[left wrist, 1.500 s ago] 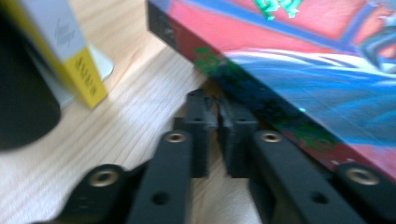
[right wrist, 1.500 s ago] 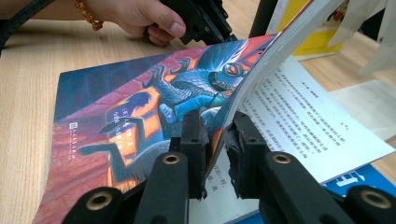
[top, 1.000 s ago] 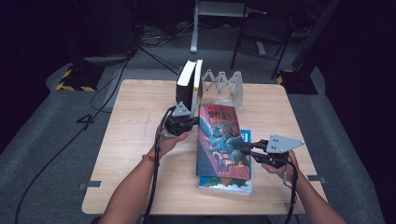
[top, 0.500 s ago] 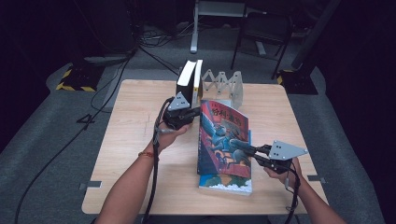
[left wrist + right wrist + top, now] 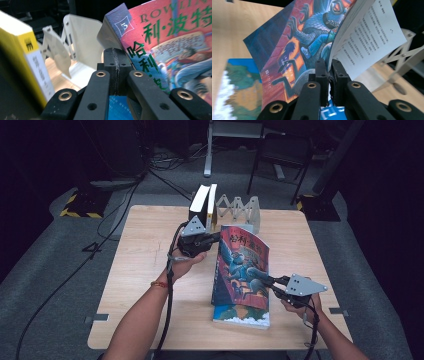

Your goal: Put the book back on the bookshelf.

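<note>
Two grips on one book (image 5: pixel 240 270): left gripper (image 5: pixel 216 238) pinched shut on the spine corner at the far top, right gripper (image 5: pixel 270 282) with jaws just closed tight on the cover near the fore-edge, pages fanning loose beside it (image 5: pixel 372 35). Book raised and tilted, far end up, near end close above a second book (image 5: pixel 240 312) lying flat toward the near edge of the desk (image 5: pixel 145 270). Long axis from near edge to far edge, pointing roughly at the folding rack (image 5: pixel 240 210) standing at the far edge, with upright books (image 5: pixel 204 207) just left of it. Rack straight beyond the left jaws (image 5: pixel 75 50), so left hand nearer to it. Probably next: standing the book upright and sliding it away, spine leading, without bending the cover.
</note>
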The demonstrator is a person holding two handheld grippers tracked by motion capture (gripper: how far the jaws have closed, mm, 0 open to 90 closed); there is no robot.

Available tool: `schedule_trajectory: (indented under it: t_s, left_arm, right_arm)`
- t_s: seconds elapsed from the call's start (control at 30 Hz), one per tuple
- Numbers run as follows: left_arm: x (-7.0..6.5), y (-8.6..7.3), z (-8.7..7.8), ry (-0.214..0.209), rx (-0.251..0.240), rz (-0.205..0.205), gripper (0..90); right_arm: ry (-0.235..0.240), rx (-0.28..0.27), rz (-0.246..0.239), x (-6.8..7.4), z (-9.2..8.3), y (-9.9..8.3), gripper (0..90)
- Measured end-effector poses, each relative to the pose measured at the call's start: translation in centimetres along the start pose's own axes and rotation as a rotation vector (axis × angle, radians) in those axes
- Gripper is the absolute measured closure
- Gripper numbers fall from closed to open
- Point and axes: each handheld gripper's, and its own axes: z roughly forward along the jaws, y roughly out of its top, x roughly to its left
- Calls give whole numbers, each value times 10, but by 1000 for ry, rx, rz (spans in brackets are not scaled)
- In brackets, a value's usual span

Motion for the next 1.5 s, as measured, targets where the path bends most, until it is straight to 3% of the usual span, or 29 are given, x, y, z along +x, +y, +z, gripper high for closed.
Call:
schedule_trajectory:
  t_s: [0.13,0.2,0.27,0.33,0.5,0.6,0.73,0.77,0.8,0.87,0.93,1.1,1.13,1.23,1.27,1.37,1.5]
  left_arm:
    - [1,10,-6,-29,-18,11,895]
    - [0,9,-7,-21,-12,16,895]
    - [-3,2,-10,0,-18,29,894]
    - [-3,-1,-12,-7,-28,21,893]
    - [-7,-9,-18,-6,-46,7,889]
    - [-12,-9,-24,-21,-51,21,885]
    - [-19,-6,-30,-49,-65,37,817]
    - [-22,-5,-32,-47,-57,61,810]
    - [-24,-5,-32,-40,-42,82,736]
    - [-29,-7,-33,-27,-15,109,718]
    - [-37,-12,-35,-1,37,152,658]
    - [-39,-27,-45,16,86,151,553]
    - [-38,-37,-51,-1,130,155,532]
    - [-41,-50,-57,-19,177,159,501]
    - [-44,-58,-59,-48,197,150,474]
    - [-55,-80,-56,-79,285,169,384]
    - [-67,-99,-43,-85,336,149,311]
  right_arm:
    - [-95,-2,-109,3,3,5,859]
    - [-113,-7,-124,4,3,5,860]
    - [-107,-47,-131,12,-2,-1,863]
    - [-93,-56,-122,13,-5,-1,864]
    - [-92,-67,-151,23,-11,0,865]
    - [-94,-71,-165,28,-14,0,866]
    - [-90,-78,-160,34,-20,-4,866]
    - [-83,-80,-152,35,-21,-4,866]
    - [-79,-78,-163,38,-24,-5,867]
    - [-76,-79,-161,39,-25,-6,867]
    - [-67,-77,-167,41,-27,-6,867]
    - [-51,-77,-146,42,-31,-9,868]
    - [-50,-74,-148,42,-31,-8,868]
    - [-43,-77,-143,43,-32,-8,867]
    - [-43,-72,-149,44,-32,-8,867]
    - [-39,-71,-141,44,-33,-8,867]
    - [-33,-69,-143,45,-34,-8,866]
